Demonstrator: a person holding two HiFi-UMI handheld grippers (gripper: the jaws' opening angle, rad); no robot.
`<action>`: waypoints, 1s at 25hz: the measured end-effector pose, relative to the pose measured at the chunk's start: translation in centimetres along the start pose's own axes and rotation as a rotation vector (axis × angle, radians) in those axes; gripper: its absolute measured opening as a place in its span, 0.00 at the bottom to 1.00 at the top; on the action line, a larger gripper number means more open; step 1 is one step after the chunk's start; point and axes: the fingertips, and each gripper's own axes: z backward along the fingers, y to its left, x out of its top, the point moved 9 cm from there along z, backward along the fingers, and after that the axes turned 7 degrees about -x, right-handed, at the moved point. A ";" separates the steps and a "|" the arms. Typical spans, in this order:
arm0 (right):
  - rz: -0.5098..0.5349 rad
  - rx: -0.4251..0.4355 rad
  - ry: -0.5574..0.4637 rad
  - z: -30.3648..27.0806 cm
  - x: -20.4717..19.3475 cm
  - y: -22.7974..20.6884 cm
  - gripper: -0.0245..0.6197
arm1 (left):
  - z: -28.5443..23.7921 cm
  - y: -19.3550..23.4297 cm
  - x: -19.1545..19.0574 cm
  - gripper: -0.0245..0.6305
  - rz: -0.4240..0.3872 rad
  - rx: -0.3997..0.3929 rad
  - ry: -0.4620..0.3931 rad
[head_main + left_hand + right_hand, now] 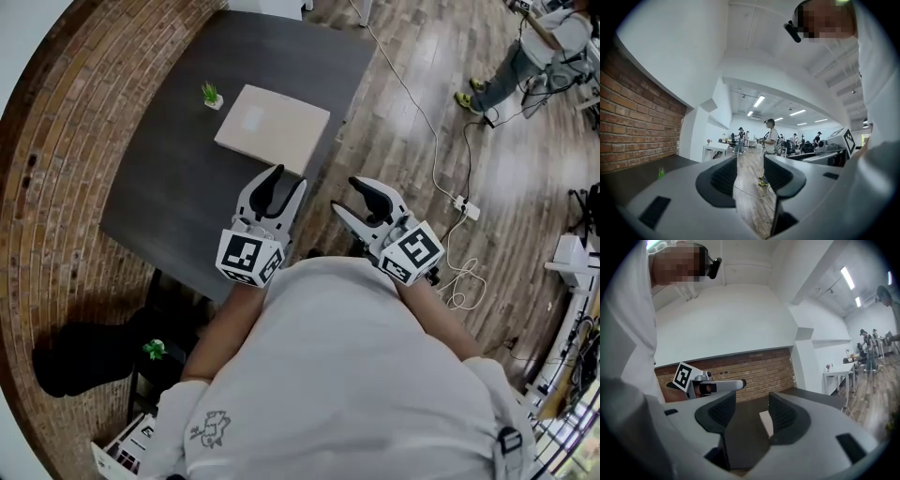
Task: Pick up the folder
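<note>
A beige folder (272, 127) lies flat on the dark table (178, 187), close to its right edge. My left gripper (284, 184) hovers over the table's near right corner, just short of the folder, open with nothing between its fingers. My right gripper (355, 201) is beside it over the wood floor, off the table's edge, also open and empty. In the right gripper view the folder's (765, 422) pale edge shows between the open jaws, farther along the table (745, 437), and the left gripper (708, 385) is at the left. The left gripper view looks past the table into the room.
A small green potted plant (212, 95) stands on the table left of the folder. A brick wall (56, 178) curves along the left. A white power strip (467, 208) and cables lie on the floor at the right. A person (525, 52) stands at the far right.
</note>
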 end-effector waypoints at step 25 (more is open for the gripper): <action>0.013 0.462 0.105 -16.5 3.9 -9.6 0.39 | -3.9 8.5 2.4 0.30 0.047 0.458 -0.056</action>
